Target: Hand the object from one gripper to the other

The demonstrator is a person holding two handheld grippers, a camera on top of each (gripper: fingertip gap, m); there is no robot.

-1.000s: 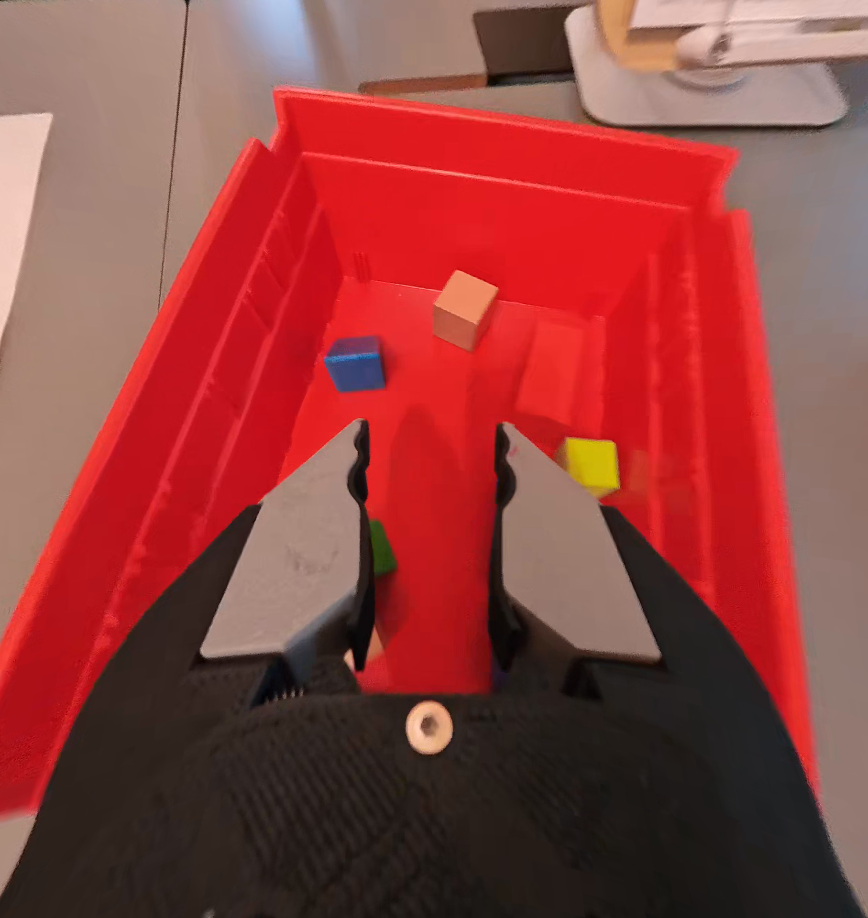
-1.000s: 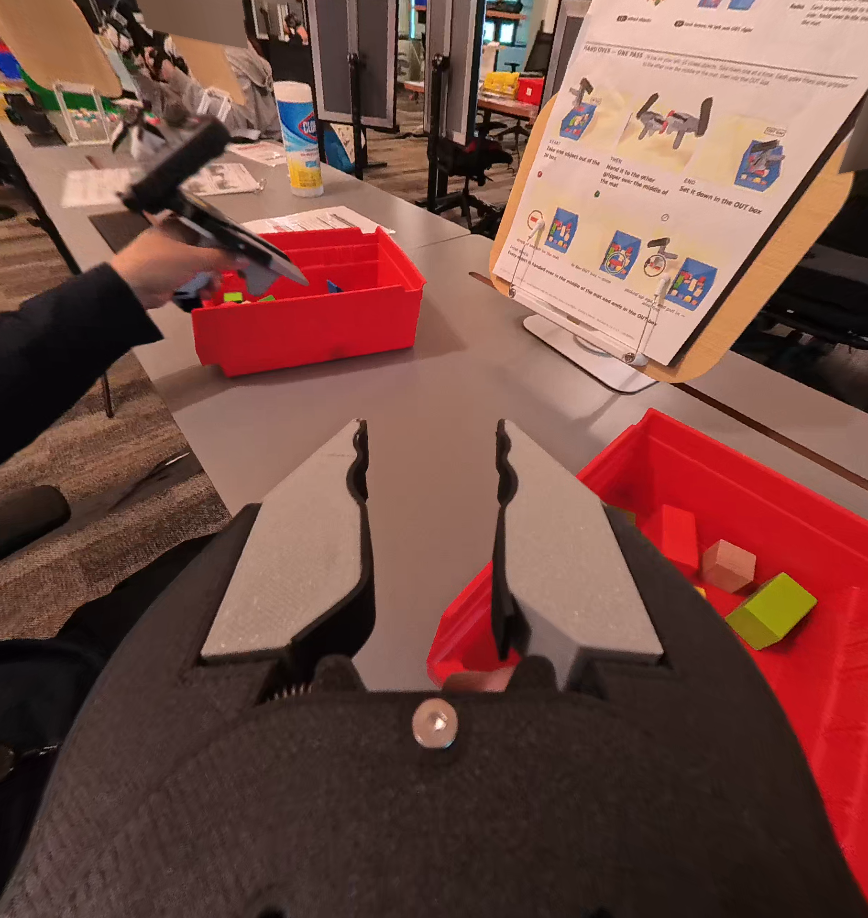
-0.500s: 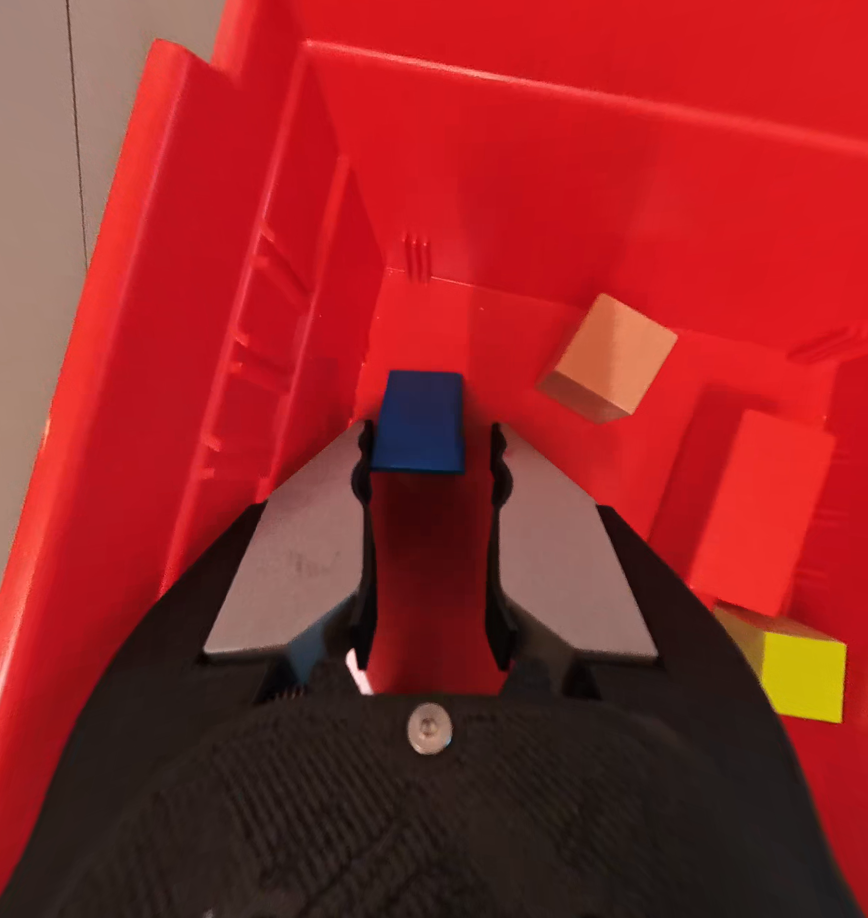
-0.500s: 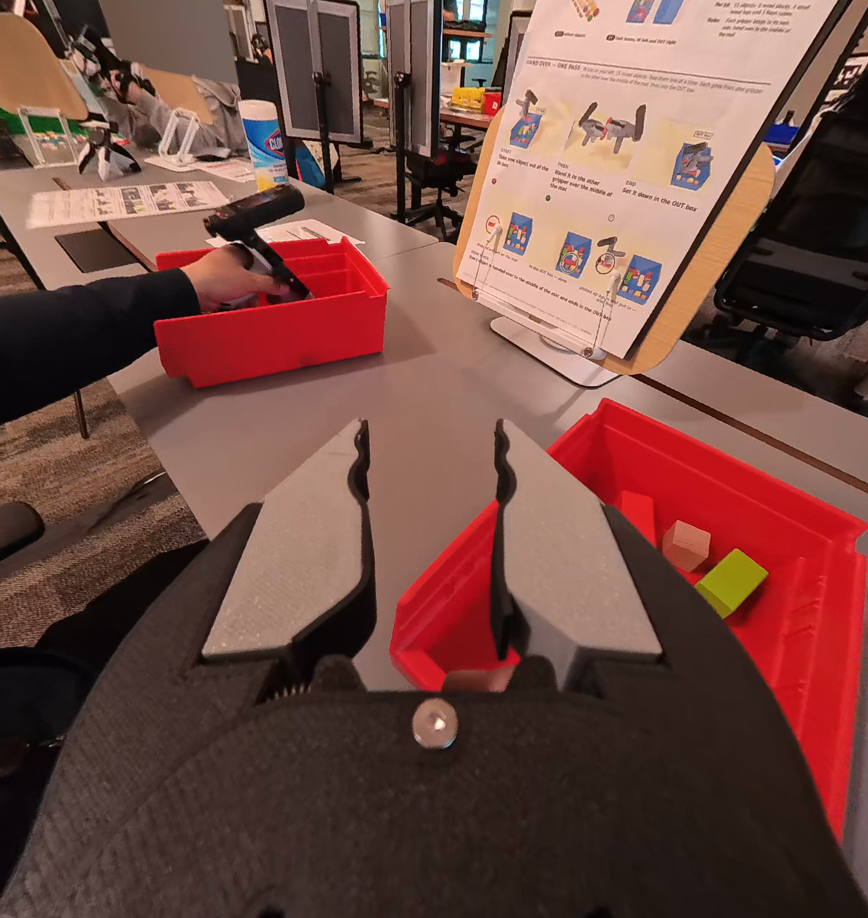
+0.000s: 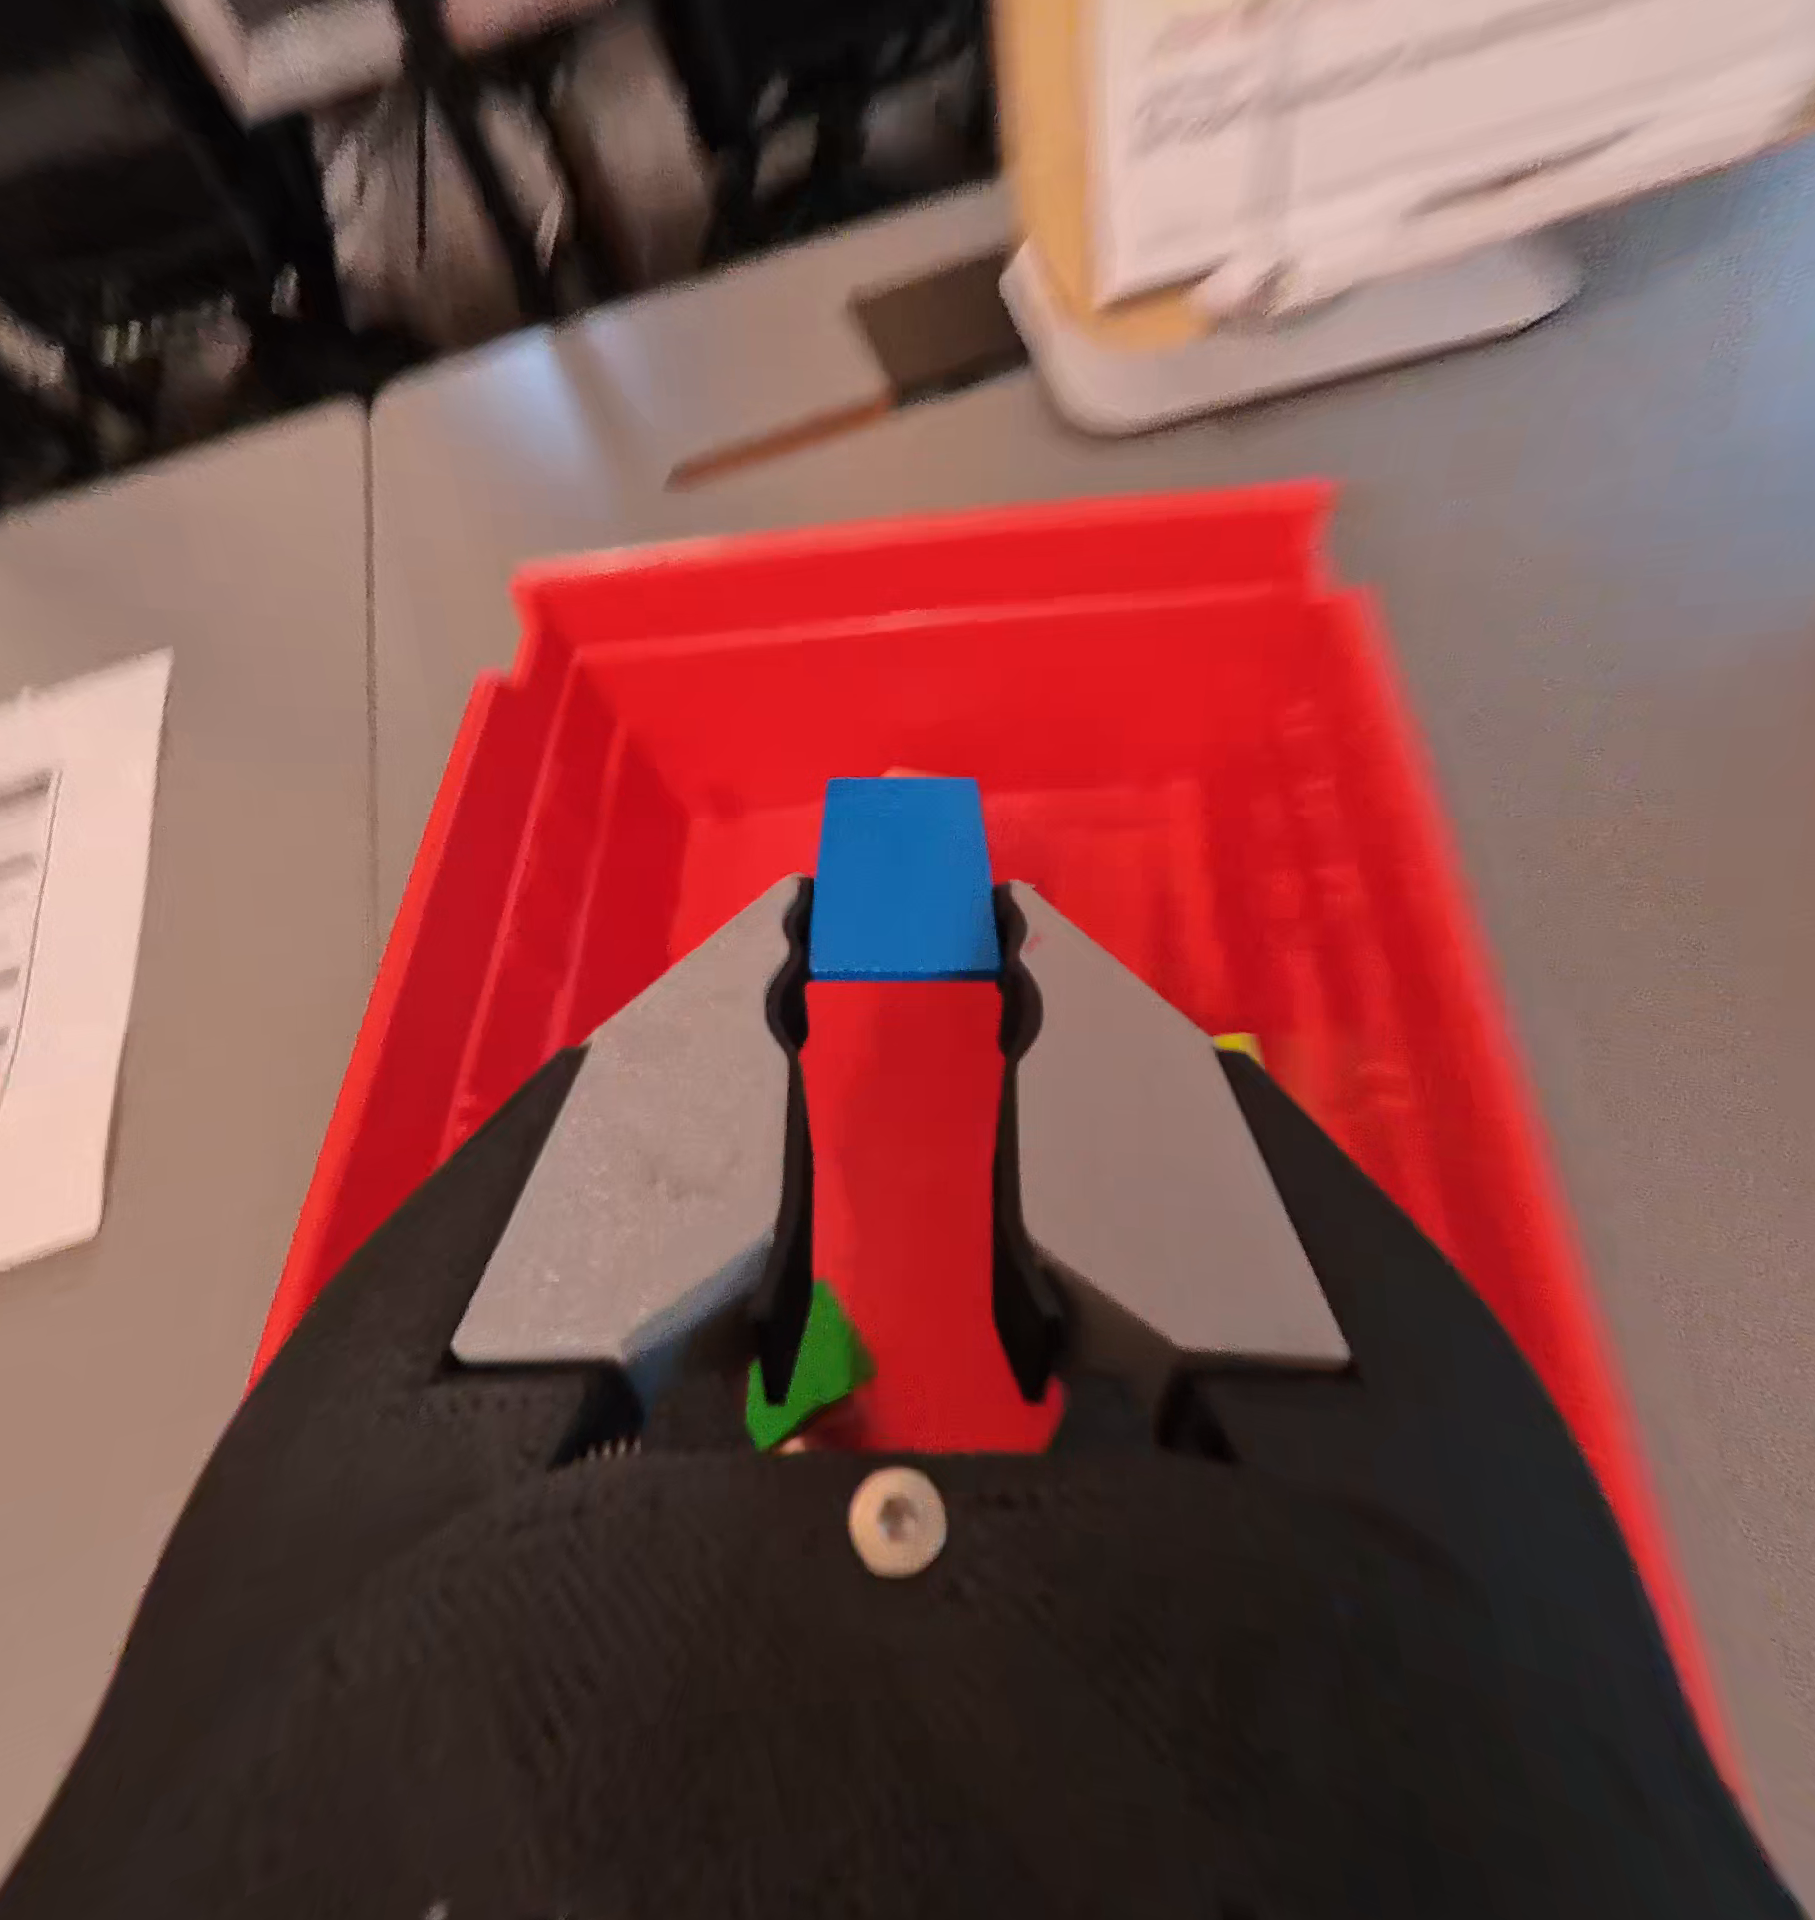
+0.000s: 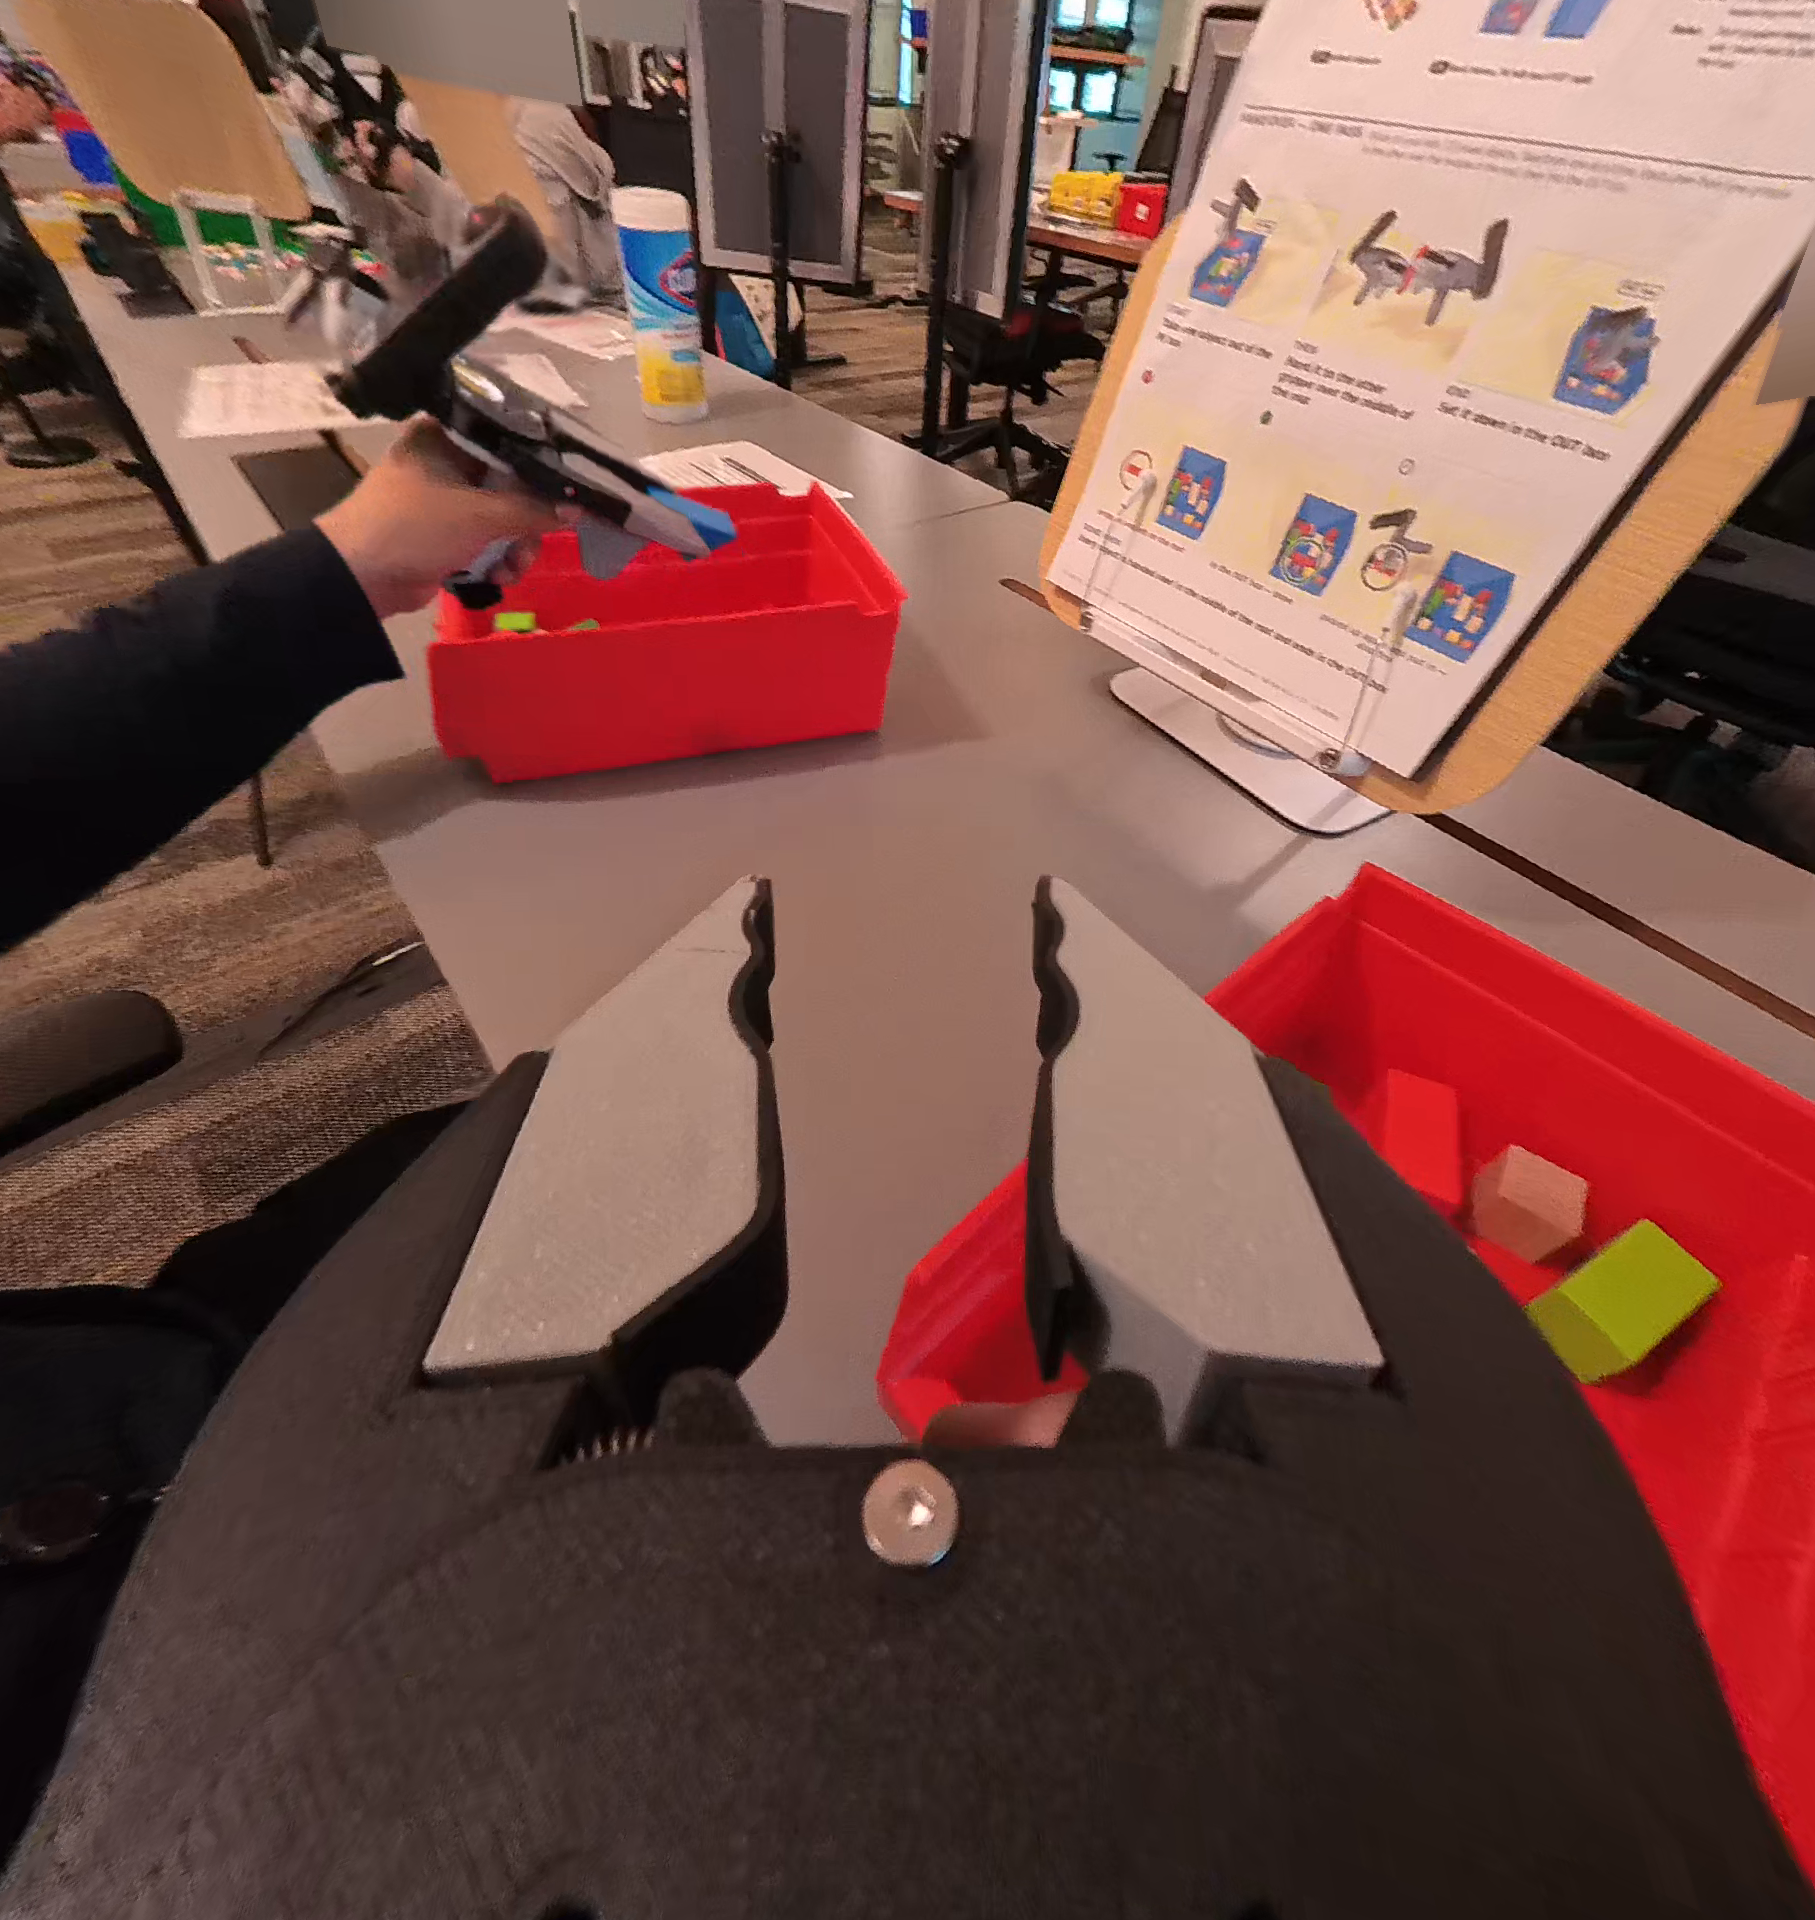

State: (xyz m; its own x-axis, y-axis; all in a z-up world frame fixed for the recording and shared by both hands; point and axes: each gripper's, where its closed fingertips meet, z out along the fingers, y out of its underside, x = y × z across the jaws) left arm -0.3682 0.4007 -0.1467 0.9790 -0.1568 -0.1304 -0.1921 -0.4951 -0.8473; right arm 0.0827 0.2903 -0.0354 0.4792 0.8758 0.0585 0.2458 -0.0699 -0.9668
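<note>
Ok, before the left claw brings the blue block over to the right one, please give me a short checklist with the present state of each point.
1. Blue block clamped in left claw: ok, pinched at the fingertips.
2. Block lifted clear of the left red bin: ok in the right wrist view.
3. Depth of grip: not ok, only the tips hold it.
4. Right claw open and empty: ok.
5. Grey table between the claws free of obstacles: ok.
6. Block face for the right claw: cannot tell.
</note>
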